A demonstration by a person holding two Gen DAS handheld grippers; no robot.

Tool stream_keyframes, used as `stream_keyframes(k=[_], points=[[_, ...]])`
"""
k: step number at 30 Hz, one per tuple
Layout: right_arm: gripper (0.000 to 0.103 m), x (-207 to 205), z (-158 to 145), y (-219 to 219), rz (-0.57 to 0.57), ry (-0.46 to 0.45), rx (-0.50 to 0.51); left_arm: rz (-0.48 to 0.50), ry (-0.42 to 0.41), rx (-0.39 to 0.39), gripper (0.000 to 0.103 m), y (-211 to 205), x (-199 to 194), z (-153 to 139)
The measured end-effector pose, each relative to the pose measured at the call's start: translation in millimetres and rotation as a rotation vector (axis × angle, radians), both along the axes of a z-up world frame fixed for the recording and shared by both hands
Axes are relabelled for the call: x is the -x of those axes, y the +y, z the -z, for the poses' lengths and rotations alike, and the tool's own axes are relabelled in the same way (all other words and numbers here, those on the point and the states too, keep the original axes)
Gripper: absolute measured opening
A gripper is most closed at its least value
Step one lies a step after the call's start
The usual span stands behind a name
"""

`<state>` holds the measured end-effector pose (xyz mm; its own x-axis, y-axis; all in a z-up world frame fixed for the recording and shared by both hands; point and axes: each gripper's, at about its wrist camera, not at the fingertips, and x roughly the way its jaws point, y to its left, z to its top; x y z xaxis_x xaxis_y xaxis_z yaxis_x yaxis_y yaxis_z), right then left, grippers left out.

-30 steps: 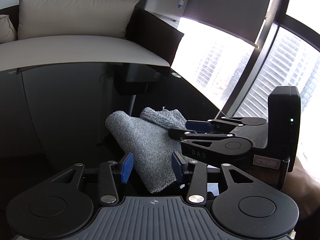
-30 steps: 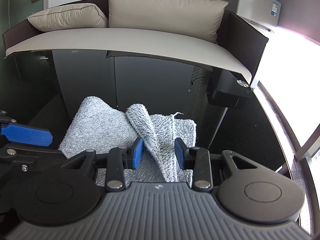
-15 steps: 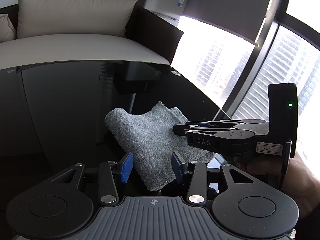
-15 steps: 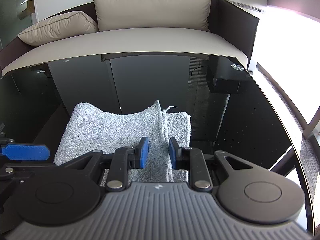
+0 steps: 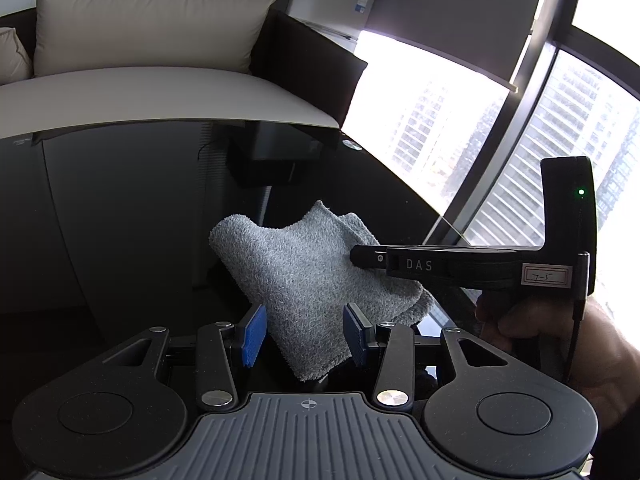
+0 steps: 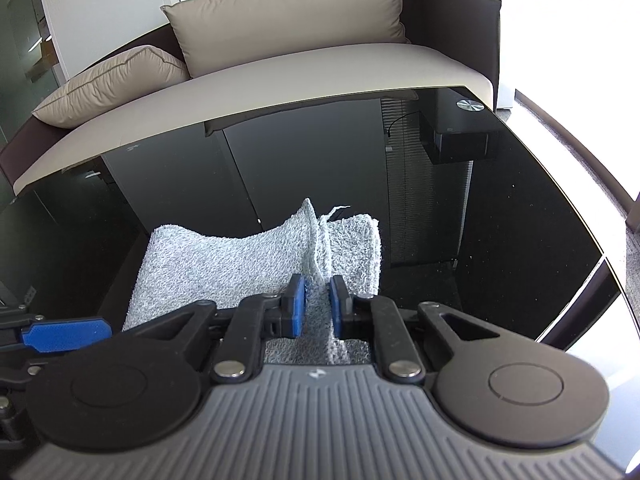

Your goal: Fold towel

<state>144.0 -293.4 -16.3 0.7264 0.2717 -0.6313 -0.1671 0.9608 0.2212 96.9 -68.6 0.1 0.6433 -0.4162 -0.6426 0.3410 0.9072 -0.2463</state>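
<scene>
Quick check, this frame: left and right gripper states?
Left gripper: open, pads either side of the grey towel's near corner, not pinching.
Right gripper: shut on the towel's raised fold.

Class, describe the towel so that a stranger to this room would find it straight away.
In front of the beige sofa stands a glossy black table. On it lies the towel: grey, fluffy terry cloth, partly folded, one raised fold between the right gripper's blue pads.

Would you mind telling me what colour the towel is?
The towel is a flecked light grey, clearest in the right wrist view.
</scene>
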Motion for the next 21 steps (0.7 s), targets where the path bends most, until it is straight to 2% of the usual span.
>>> stream_keyframes(k=[15,21], points=[[0.005,18.3,-30.3,-0.9,0.018,-0.075,-0.011,0.000,-0.003,-0.001,0.040,1.5,-0.4,-2.5],[0.005,23.3,-31.4,-5.5,0.048,-0.056,0.022,0.000,-0.002,-0.002,0.040,2.0,0.2,-3.3]])
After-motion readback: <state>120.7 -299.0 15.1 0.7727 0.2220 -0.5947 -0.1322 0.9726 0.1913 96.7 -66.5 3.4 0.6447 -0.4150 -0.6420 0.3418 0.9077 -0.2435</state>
